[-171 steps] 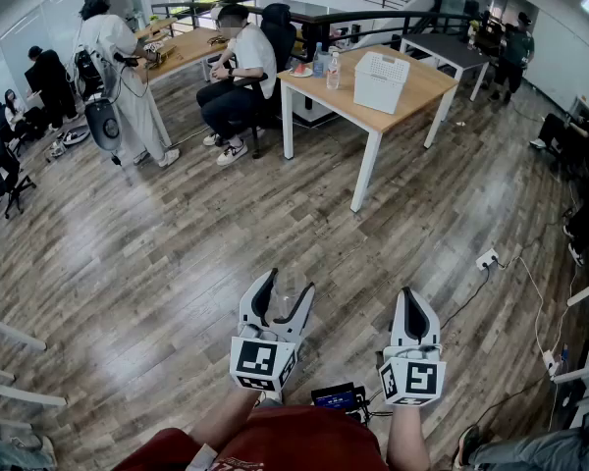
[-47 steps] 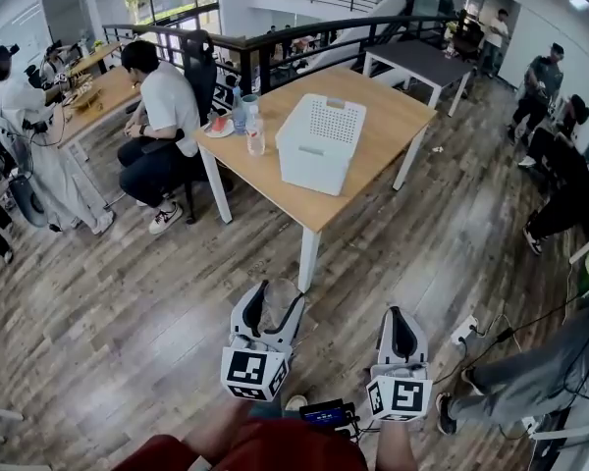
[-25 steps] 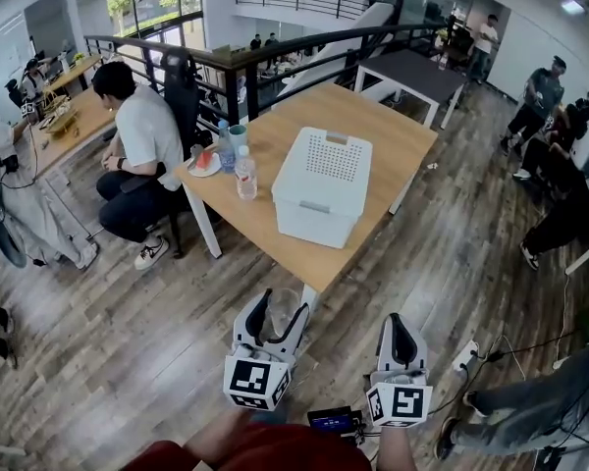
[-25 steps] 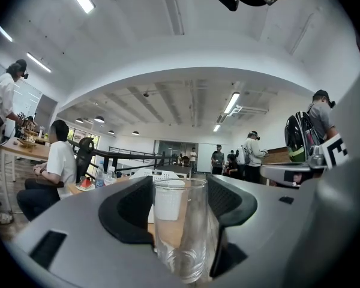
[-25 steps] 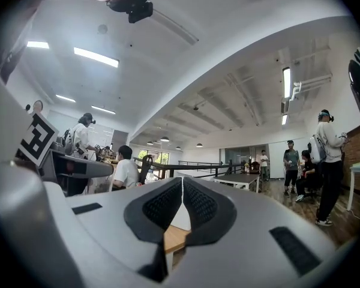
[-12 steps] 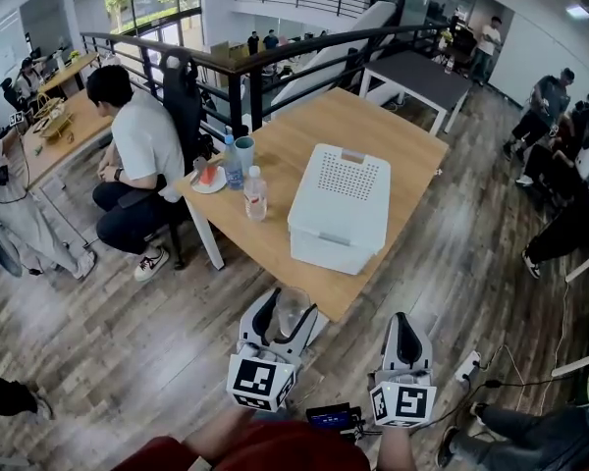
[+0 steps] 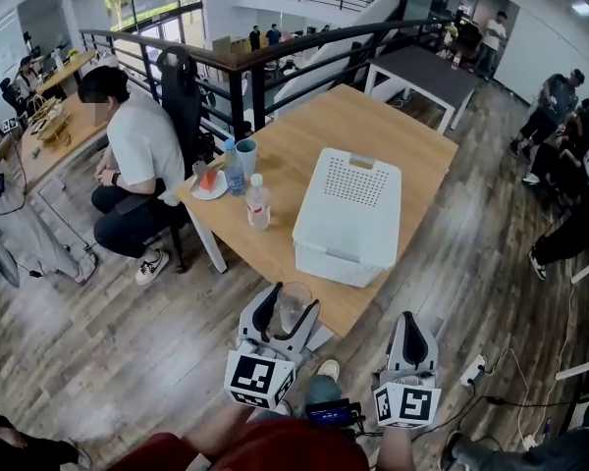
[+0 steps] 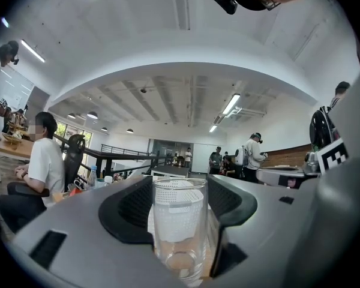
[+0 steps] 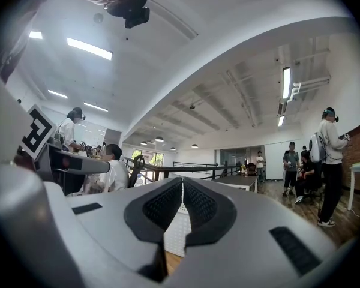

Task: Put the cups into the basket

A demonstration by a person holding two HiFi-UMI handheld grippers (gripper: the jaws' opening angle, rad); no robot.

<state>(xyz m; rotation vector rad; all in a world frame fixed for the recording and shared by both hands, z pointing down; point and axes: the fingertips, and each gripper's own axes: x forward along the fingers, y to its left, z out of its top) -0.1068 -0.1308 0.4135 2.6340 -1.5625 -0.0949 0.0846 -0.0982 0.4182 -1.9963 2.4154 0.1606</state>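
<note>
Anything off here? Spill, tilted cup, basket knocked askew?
Nothing stands out. The glass cup stands upright in the left gripper, the right gripper is shut with nothing in it, and the white basket sits flat on the table. No spill shows.

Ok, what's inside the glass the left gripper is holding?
The glass looks empty: it is clear, and the white basket shows through it. The left gripper is shut on it, and its body covers the very bottom.
</note>
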